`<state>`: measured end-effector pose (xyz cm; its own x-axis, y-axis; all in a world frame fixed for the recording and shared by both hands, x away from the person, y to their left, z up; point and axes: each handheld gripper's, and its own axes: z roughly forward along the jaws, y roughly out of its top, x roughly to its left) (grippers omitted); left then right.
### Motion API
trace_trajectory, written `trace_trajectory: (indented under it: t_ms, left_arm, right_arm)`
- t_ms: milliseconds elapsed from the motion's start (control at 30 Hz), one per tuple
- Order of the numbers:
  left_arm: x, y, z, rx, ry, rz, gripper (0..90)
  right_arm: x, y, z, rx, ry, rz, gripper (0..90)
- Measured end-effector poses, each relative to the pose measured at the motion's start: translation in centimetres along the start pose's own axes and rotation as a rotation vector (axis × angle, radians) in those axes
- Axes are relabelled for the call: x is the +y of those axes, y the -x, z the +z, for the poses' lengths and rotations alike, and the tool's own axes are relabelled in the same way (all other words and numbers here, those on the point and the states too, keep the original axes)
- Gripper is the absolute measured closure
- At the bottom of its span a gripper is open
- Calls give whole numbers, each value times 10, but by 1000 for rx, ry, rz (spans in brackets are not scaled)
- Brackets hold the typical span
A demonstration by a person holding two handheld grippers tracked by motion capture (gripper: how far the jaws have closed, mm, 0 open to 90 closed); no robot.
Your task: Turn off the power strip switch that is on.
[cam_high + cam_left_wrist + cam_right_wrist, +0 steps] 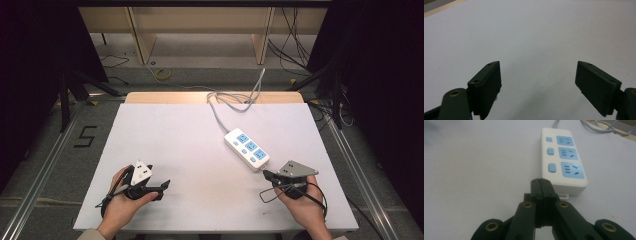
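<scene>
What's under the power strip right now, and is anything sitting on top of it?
The power strip lies flat on the white table. Its top carries three blue sockets and three switches, with nothing plugged in. Its underside is hidden. The shut right tongs sit at its near end.

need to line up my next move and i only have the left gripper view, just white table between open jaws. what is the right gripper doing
Observer: The right gripper is shut, jaws pressed together with nothing between them.
Operator: what is it near
Observer: A white power strip with three blue sockets; the jaw tips sit at its near end.
Operator: where does its cord go
Observer: The grey cord loops at the table's far edge and drops off it.
</scene>
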<state>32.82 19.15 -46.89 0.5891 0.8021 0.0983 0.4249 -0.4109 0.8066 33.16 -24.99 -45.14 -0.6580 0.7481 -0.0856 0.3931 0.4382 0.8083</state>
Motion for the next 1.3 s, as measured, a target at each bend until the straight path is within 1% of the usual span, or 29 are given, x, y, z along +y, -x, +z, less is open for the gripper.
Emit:
trace_trajectory:
  t_ms: [67, 467, 700, 1300]
  left_arm:
    - [0, 0, 0, 3, 4, -5, 208]
    - [0, -1, 0, 5, 3, -6, 211]
    - [0, -1, 0, 5, 3, -6, 213]
    - [0, -1, 0, 8, 2, -8, 213]
  right_arm:
    - [2, 1, 1, -1, -1, 2, 900]
    - [20, 9, 9, -17, -2, 6, 900]
    - [24, 12, 12, -23, -11, 13, 900]
    - [35, 17, 20, -29, -34, 6, 900]
